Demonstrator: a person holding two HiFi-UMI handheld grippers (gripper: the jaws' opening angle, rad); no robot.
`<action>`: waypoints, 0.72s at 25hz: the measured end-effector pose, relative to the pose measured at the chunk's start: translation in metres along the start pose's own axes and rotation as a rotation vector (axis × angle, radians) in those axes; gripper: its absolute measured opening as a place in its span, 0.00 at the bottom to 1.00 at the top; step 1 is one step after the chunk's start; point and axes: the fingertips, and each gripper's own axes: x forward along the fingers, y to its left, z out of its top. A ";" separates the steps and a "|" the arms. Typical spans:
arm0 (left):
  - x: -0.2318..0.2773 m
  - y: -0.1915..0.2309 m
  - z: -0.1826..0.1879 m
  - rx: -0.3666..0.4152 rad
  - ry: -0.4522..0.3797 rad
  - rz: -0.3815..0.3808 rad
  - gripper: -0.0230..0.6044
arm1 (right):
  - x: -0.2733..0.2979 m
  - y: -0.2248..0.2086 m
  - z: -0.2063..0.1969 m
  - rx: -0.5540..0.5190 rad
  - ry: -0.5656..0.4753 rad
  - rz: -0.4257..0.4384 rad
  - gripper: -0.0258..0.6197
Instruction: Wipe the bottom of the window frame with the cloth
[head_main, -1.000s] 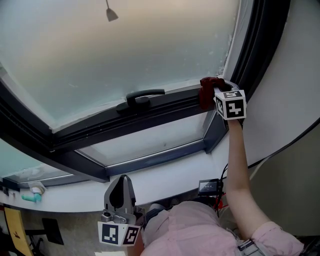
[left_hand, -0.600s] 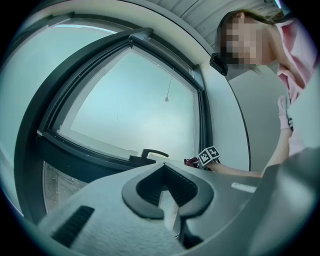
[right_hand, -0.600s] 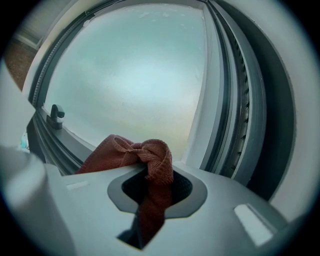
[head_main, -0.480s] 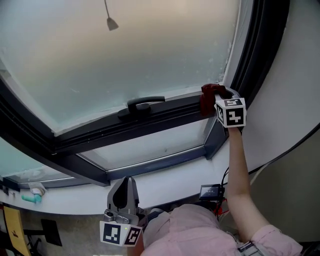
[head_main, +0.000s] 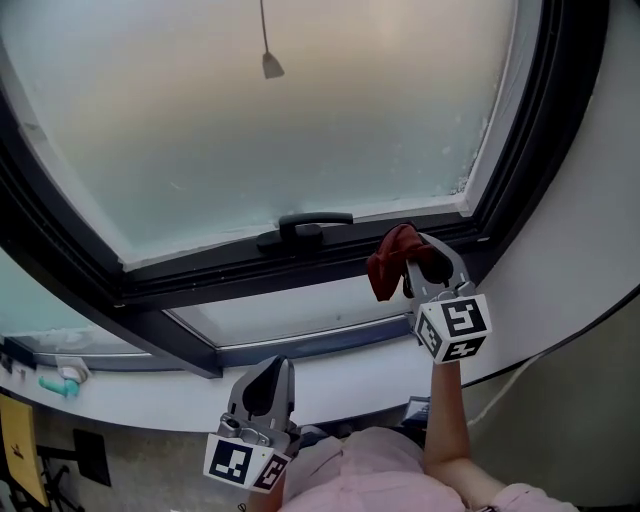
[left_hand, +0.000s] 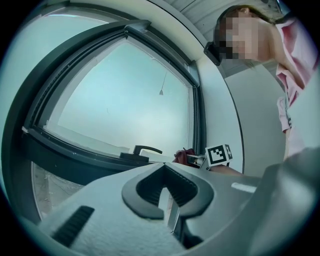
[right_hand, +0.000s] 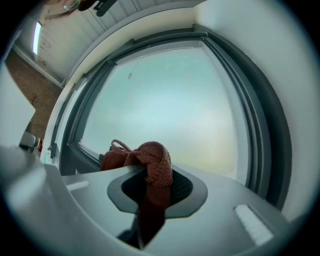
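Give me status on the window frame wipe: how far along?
Done: nothing provable; the bottom frame shows no visible wipe mark. In hand: the right gripper is shut on the red cloth, held near the frame just right of the handle; contact is unclear. The left gripper is shut, empty, down low. Left: probably the stretch from the handle leftward.

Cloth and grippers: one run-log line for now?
right gripper: shut on red cloth | red cloth: just right of window handle, window frame contact unclear | left gripper: shut, empty, held low
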 end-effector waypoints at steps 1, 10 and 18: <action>-0.002 0.002 0.000 -0.002 -0.003 0.000 0.04 | 0.001 0.014 0.002 -0.019 0.008 0.011 0.15; -0.041 0.043 0.014 -0.033 -0.033 0.064 0.04 | 0.048 0.112 -0.004 -0.155 0.125 0.085 0.15; -0.058 0.076 0.018 -0.058 -0.025 0.056 0.04 | 0.085 0.155 -0.014 -0.219 0.192 0.085 0.14</action>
